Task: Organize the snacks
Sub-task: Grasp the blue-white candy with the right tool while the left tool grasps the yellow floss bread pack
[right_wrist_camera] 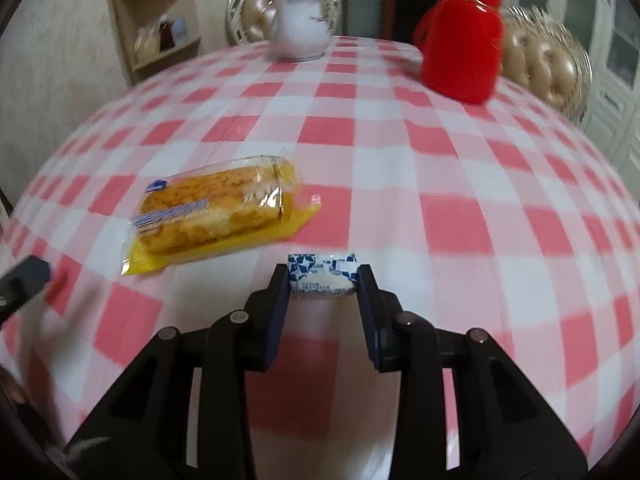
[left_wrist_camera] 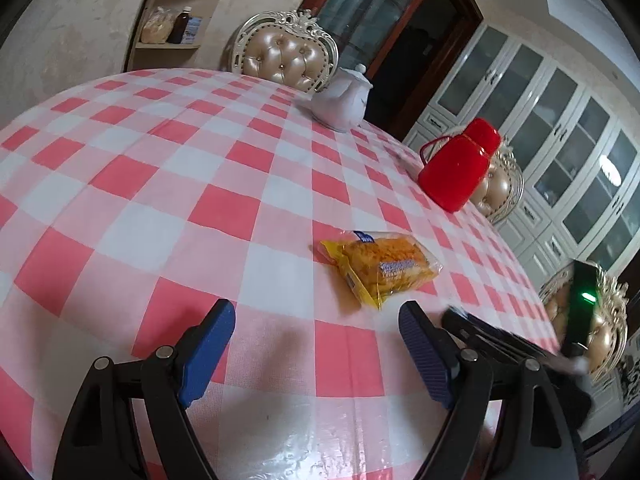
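The small blue-and-white wrapped snack (right_wrist_camera: pixel 322 276) sits pinched between the fingertips of the right gripper (right_wrist_camera: pixel 323 280), above the checked tablecloth (right_wrist_camera: pixel 400 168); whether it clears the cloth cannot be told. A wrapped yellow cake (right_wrist_camera: pixel 212 210) lies just beyond and to its left, flat on the table.

Risk: the hold is at the very tips, on a soft, slick wrapper. A tilt or quick swing could let the piece slip out.

The right gripper's jaws stand narrow, closed against the snack's two ends. The left gripper (left_wrist_camera: pixel 316 344) stands wide and empty, just short of the cake. A white teapot (right_wrist_camera: pixel 300 28) and red flask (right_wrist_camera: pixel 460 40) stand well apart.
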Demonstrator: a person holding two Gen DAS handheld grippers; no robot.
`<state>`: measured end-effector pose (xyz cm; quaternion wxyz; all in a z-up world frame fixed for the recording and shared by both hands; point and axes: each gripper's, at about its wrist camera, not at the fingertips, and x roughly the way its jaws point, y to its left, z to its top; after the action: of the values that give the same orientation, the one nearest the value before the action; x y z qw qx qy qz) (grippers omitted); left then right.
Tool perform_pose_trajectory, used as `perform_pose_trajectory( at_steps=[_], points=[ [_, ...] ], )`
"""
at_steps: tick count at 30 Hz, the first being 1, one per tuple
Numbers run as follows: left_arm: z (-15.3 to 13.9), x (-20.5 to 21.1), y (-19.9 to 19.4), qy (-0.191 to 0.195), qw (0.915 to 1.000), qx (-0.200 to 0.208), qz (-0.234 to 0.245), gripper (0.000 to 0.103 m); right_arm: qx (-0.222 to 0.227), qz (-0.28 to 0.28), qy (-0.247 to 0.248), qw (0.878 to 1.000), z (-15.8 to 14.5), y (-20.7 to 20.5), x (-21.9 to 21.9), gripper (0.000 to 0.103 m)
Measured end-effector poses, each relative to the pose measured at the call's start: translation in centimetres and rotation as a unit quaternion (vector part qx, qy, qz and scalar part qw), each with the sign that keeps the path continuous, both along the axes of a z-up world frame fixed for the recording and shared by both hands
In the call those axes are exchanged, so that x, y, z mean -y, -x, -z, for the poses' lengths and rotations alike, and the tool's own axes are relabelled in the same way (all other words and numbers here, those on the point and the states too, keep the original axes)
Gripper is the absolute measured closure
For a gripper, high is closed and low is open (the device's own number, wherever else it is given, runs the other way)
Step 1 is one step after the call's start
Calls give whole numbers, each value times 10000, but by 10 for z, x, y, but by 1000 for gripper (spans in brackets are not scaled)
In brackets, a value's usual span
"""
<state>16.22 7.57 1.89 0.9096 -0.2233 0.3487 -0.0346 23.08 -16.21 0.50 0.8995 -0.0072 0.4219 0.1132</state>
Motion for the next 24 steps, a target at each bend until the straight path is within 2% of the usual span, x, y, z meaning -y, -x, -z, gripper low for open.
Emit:
perform_pose_trajectory(
  at_steps=[4, 7, 10, 12, 14, 15, 17, 20, 24],
  points=[
    [0, 17, -4, -293, 9989, -3, 357, 18, 46, -5, -84, 10000, -3, 51, 7, 65],
    [-2, 35, -12, -582, 9932, 24, 1013, 18, -48, 119, -448, 9989, -2, 79, 18, 65],
    [-2, 47, -32, -892, 9804, -154, 1752, 18, -100, 176, -790, 9967, -2, 98, 24, 65],
    [-4, 57, -49, -1359, 9641, -250, 2266, 18, -75, 95, -847, 9963, -4, 101, 20, 65],
    [-4, 62, -66, -1710, 9535, -196, 2476, 18, -29, 83, -815, 9966, -4, 101, 18, 65],
    [-5, 61, -75, -1761, 9524, -154, 2485, 18, -45, 94, -822, 9966, -4, 100, 18, 65],
    [-2, 59, -98, -1598, 9525, -232, 2582, 18, -76, 134, -849, 9963, -3, 99, 21, 65],
    [2, 67, -120, -1698, 9457, -271, 2758, 18, -131, 232, -884, 9957, -1, 96, 25, 65],
    [13, 92, -129, -1955, 9222, -413, 3310, 18, -122, 267, -864, 9958, -2, 94, 25, 65]
  ],
)
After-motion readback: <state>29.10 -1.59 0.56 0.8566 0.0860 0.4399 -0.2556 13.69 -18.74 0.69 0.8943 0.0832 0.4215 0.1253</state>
